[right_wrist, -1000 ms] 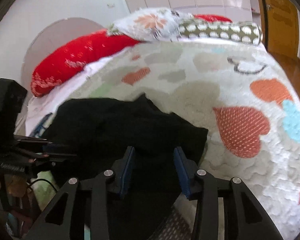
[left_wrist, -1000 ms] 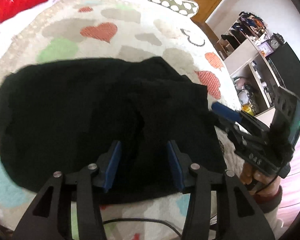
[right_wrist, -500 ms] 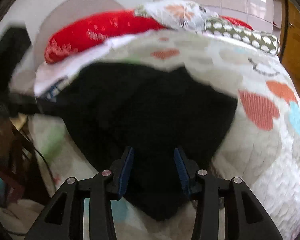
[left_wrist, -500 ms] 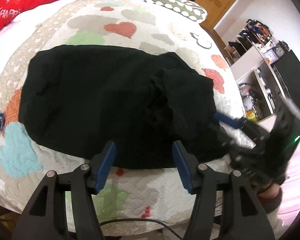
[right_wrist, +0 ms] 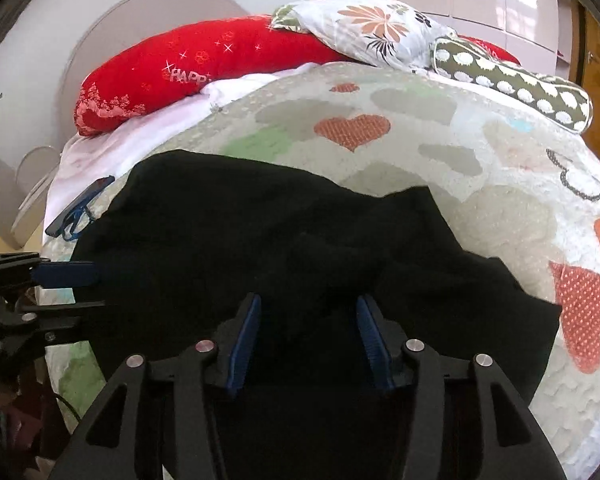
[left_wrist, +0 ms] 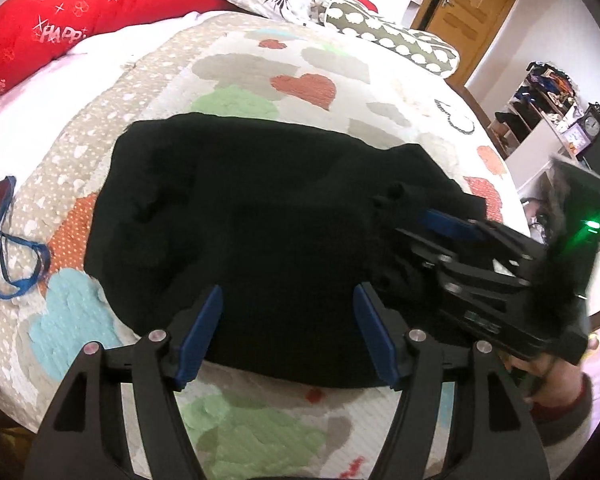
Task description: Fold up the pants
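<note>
Black pants (left_wrist: 240, 220) lie folded in a broad heap on the heart-patterned quilt (left_wrist: 308, 84). My left gripper (left_wrist: 288, 294) hovers over their near edge. Its jaws are opening and the blue pads stand wide apart, pinching nothing. My right gripper (left_wrist: 432, 232) reaches in from the right over the bunched right end, held by a hand (left_wrist: 556, 376). In the right wrist view the pants (right_wrist: 260, 216) fill the middle. The right gripper (right_wrist: 308, 302) is opening, with rumpled cloth lying between its pads, not pinched. The left gripper (right_wrist: 88, 288) shows at the left edge.
Blue glasses (left_wrist: 4, 248) lie on the quilt to the left of the pants. A red pillow (right_wrist: 188, 68), a floral pillow (right_wrist: 372, 28) and a dotted bolster (right_wrist: 516, 84) line the far end. A shelf (left_wrist: 540, 104) and a wooden door (left_wrist: 472, 4) stand beyond the right side.
Both grippers' jaws have widened. The left gripper has drawn back from over the pants to their near edge. The right gripper has swung in over the pants' bunched right end.
</note>
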Available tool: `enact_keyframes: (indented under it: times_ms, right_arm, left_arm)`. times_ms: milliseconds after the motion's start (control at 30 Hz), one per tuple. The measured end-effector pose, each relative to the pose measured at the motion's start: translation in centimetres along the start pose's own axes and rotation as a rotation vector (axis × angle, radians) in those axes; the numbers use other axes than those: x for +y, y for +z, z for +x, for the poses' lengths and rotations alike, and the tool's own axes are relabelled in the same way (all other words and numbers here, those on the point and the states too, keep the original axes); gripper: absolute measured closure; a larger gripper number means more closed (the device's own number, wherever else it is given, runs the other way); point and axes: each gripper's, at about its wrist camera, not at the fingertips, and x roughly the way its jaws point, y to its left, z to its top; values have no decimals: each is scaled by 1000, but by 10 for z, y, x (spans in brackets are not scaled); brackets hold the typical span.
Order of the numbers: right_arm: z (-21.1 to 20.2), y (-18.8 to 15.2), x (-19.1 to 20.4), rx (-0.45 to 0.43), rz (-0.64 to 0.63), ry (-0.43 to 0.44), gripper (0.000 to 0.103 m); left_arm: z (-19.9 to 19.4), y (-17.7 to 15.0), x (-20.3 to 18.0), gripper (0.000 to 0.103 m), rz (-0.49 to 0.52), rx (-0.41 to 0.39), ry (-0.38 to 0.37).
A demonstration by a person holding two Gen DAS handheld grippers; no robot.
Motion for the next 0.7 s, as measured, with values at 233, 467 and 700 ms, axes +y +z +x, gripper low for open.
enact_keyframes:
  times_ms: [233,467,700]
  right_arm:
    - [-44,-12,7,-43,-18,1,43]
    - [-19,-33,12,4,7,3,41]
    - [-43,-11,8,-48,2,-2,38]
  left_arm:
    - [0,1,4,34,-1,-20,17]
    - [-4,-3,1,34,17,-26,40]
    - [-13,-6,6,34,7,-41,65]
